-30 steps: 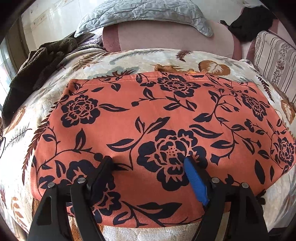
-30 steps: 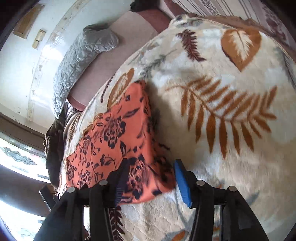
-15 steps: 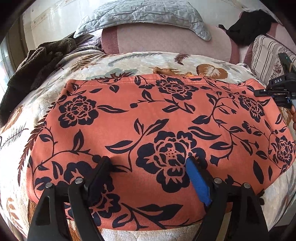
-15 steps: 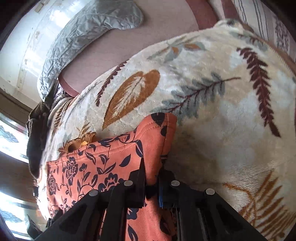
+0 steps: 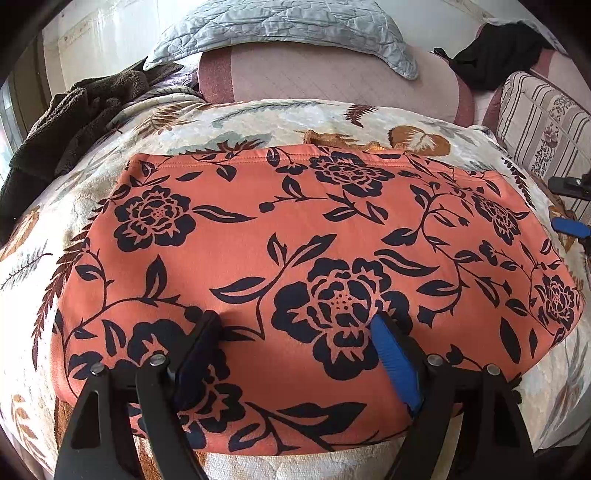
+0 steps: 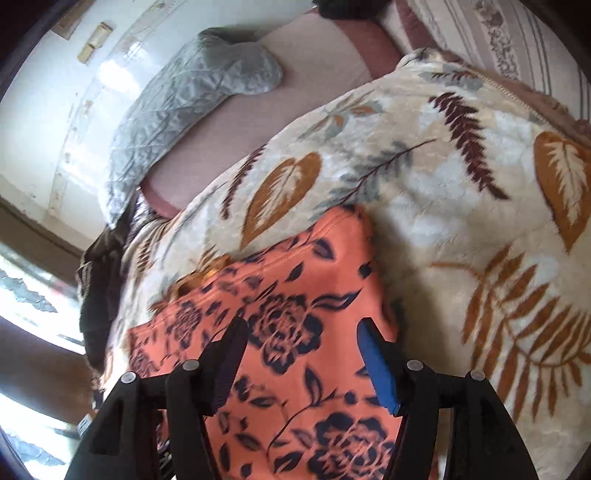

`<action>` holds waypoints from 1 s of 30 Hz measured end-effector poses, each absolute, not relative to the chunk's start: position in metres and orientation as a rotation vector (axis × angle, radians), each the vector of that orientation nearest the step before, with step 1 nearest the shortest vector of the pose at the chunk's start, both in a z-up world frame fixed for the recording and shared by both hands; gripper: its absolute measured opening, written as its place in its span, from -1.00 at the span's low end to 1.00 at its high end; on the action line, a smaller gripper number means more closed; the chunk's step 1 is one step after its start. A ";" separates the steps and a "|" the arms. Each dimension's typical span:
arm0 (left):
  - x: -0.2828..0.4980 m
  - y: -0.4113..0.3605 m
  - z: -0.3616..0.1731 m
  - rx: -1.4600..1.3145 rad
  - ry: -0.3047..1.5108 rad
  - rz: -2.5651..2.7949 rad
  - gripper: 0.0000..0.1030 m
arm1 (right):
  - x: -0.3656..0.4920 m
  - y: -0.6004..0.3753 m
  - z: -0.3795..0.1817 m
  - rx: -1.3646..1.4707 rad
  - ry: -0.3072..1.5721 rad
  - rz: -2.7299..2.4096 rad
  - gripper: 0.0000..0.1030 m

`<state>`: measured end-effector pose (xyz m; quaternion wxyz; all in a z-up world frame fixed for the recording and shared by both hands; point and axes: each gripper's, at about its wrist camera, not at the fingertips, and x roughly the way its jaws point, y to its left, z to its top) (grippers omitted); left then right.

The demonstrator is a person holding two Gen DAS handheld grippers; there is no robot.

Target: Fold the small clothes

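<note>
At the far left, a dark brown fleece heap (image 5: 70, 122) slumps on the bed's edge. Next, the leaf-print blanket (image 5: 258, 118) covers the bed, and on it the orange floral garment (image 5: 295, 236) lies spread flat. The left tongs (image 5: 295, 332) stand wide apart over its near hem, gripping nothing. Behind, a grey quilted pillow (image 5: 280, 22) rests on the pink headboard cushion (image 5: 332, 81). Further right lies a black cloth (image 5: 491, 55), then a striped cushion (image 5: 543, 122). The right tongs (image 6: 299, 339), jaws opening, hang over the garment's right end, cloth beneath them, nothing held.
</note>
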<state>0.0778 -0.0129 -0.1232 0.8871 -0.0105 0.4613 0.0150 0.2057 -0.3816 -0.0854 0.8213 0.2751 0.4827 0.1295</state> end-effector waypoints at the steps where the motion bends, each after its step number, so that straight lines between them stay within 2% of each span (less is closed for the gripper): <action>1: 0.078 -0.013 -0.123 -0.023 0.960 0.031 0.62 | 0.200 -0.380 -0.093 0.626 1.050 0.310 0.28; 4: 0.079 -0.012 -0.122 -0.033 0.968 0.029 0.62 | 0.198 -0.374 -0.130 0.623 1.150 0.240 0.26; 5: 0.079 -0.012 -0.122 -0.036 0.969 0.029 0.62 | 0.196 -0.382 -0.136 0.668 1.134 0.205 0.18; 9: 0.079 -0.011 -0.122 -0.036 0.972 0.022 0.62 | 0.178 -0.371 -0.110 0.641 1.052 0.264 0.21; 12: 0.079 -0.011 -0.122 -0.043 0.973 0.023 0.62 | 0.172 -0.362 -0.117 0.648 1.072 0.287 0.40; 15: 0.079 -0.011 -0.122 -0.043 0.973 0.021 0.62 | 0.172 -0.374 -0.137 0.699 1.096 0.212 0.33; 20: 0.079 -0.011 -0.122 -0.044 0.972 0.017 0.62 | 0.154 -0.354 -0.110 0.678 1.030 0.300 0.39; 24: 0.080 -0.010 -0.123 -0.047 0.974 0.021 0.63 | 0.157 -0.361 -0.142 0.714 1.112 0.234 0.34; 28: 0.079 -0.010 -0.123 -0.042 0.971 0.016 0.63 | 0.141 -0.352 -0.111 0.698 1.034 0.282 0.35; 30: 0.079 -0.011 -0.122 -0.043 0.971 0.019 0.63 | 0.132 -0.345 -0.108 0.702 1.029 0.326 0.42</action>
